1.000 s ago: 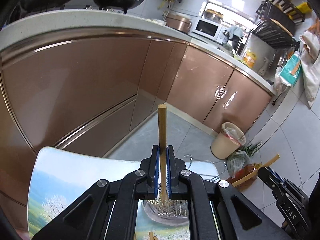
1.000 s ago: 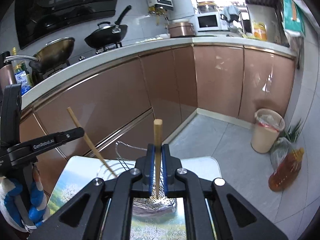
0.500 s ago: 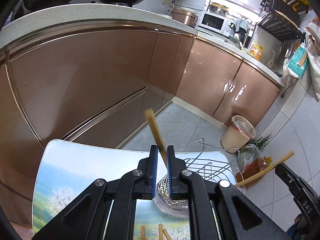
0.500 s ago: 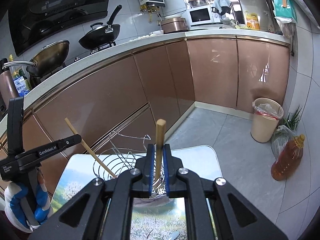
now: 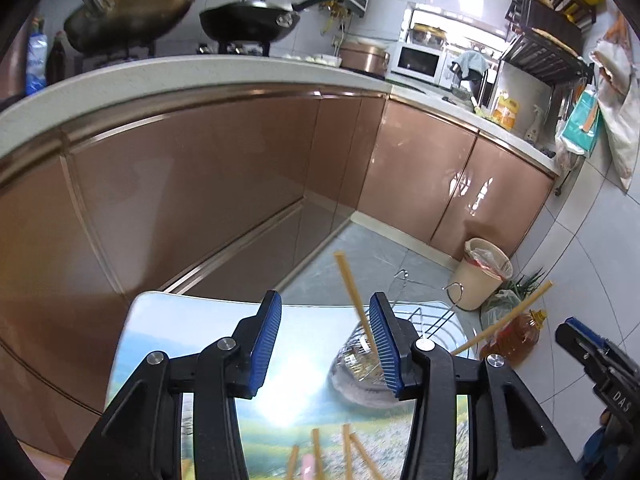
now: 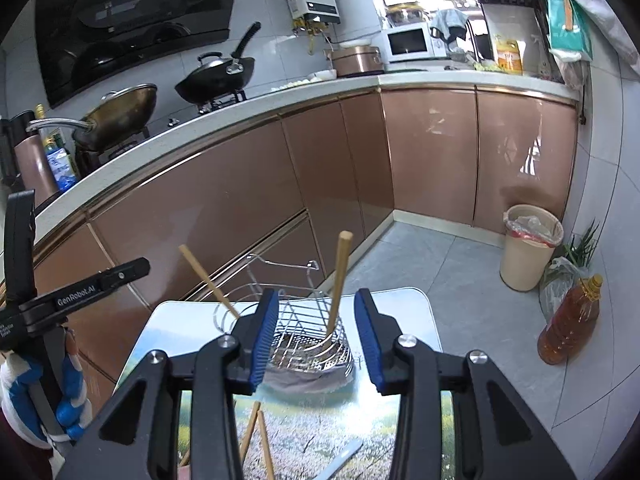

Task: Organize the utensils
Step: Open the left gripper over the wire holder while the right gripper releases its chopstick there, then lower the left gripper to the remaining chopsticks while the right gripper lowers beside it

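Observation:
A wire utensil basket (image 6: 310,340) (image 5: 368,364) stands on a small table with a landscape print (image 6: 400,420) (image 5: 168,332). Two wooden chopsticks lean in it: one on the left (image 6: 208,280) (image 5: 354,296), one on the right (image 6: 340,280) (image 5: 504,316). My left gripper (image 5: 324,340) is open and empty, just left of the basket. My right gripper (image 6: 316,332) is open and empty, right in front of the basket. More chopsticks (image 5: 344,456) (image 6: 256,436) lie on the table near me.
A pale flat utensil (image 6: 340,460) lies on the table. Brown kitchen cabinets (image 6: 240,208) stand behind the table. On the floor to the right are a beige bin (image 6: 528,252) and an oil bottle (image 6: 568,324).
Both grippers held a chopstick over the basket; both have opened and the chopsticks now lean in the basket. Both grippers have pulled back a little.

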The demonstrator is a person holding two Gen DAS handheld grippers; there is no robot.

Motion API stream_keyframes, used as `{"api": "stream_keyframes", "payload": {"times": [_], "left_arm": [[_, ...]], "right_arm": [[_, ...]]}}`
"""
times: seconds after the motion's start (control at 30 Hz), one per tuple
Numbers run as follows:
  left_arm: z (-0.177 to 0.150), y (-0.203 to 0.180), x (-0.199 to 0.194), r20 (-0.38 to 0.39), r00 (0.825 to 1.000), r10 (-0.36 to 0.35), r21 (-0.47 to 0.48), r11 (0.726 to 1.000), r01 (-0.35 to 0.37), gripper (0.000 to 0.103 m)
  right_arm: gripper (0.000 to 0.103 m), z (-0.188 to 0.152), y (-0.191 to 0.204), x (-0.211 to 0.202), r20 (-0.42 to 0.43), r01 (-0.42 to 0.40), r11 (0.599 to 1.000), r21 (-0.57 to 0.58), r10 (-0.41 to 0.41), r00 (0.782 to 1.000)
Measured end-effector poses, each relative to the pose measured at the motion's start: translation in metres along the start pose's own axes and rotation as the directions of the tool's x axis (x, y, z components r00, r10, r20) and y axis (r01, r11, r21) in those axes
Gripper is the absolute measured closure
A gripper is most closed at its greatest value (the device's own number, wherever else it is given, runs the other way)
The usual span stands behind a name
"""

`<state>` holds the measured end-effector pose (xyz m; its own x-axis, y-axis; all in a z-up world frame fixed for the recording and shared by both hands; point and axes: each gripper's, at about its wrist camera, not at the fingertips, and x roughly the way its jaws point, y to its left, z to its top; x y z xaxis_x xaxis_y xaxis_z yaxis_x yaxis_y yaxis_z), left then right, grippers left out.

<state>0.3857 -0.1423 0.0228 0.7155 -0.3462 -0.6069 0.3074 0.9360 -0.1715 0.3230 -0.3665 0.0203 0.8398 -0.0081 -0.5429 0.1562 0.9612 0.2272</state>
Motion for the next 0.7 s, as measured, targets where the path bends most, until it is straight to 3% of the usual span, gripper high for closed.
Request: {"api": "stream_keyframes", "payload": {"times": [0.37, 0.7], "left_arm": [[-0.031, 0.060, -0.061, -0.030, 0.993, 0.112, 0.027, 0.993, -0.111, 0.057], [-0.083, 0.092, -0.080, -0.152, 0.983, 0.103, 0.036, 0.994, -0.098, 0.058]], "right_arm": [[0.066, -0.019, 0.035, -0.045, -0.031, -0.022, 0.996, -0.087, 0.020, 0.999], [0.067, -0.050, 0.060, -0.037, -0.130, -0.044, 0.990, -0.132, 0.027, 0.991]]}}
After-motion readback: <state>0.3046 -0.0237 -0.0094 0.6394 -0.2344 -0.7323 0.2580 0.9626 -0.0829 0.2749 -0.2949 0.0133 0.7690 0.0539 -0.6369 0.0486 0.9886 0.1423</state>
